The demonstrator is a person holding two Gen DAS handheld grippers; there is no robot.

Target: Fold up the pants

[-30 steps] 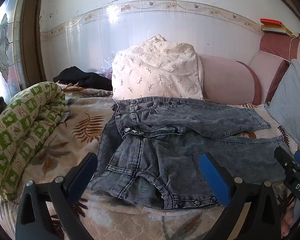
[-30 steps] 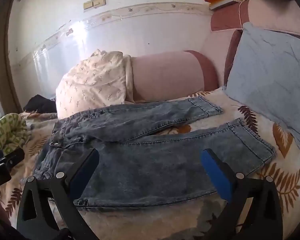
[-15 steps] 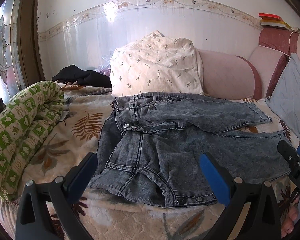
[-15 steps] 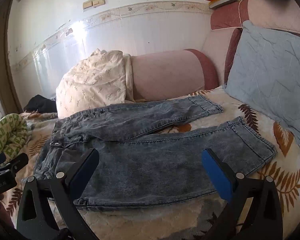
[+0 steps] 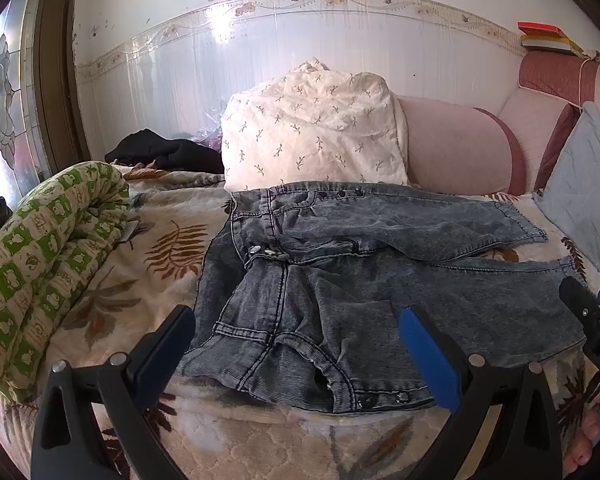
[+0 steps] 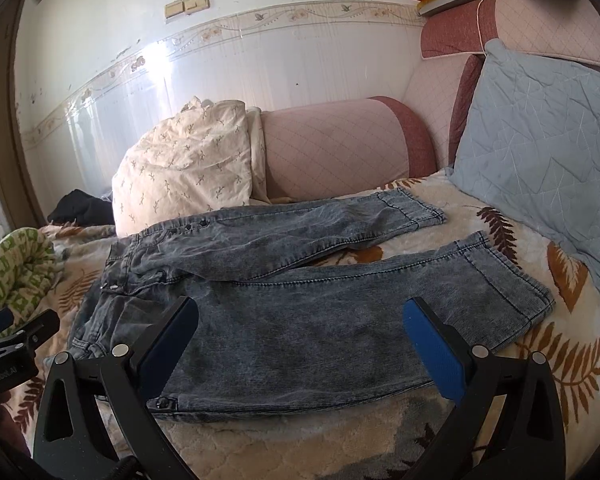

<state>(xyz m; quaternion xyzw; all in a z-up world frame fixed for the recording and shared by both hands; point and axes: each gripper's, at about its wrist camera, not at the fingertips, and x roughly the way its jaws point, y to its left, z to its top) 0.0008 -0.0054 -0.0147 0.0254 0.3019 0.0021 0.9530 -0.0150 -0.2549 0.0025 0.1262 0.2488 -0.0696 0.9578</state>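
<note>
One gripper (image 6: 4, 344) reads "GenRobot.AI" beside grey jeans (image 6: 300, 304).

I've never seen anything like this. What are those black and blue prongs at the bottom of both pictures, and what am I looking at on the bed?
There is no robot here. A person holds a two-finger gripper in each hand, and a wide-angle camera on each gripper looks forward along its fingers. One picture comes from the left gripper, the other from the right gripper. The prongs are the fingers, black arms with blue pads. Both grippers are open and hold nothing.

On the bed lies a pair of grey-blue jeans, spread flat with the two legs apart, waist towards the left. They are meant to be folded, and no fold is made yet. Around them you see a white pillow, a rolled green quilt and a blue cushion.
</note>
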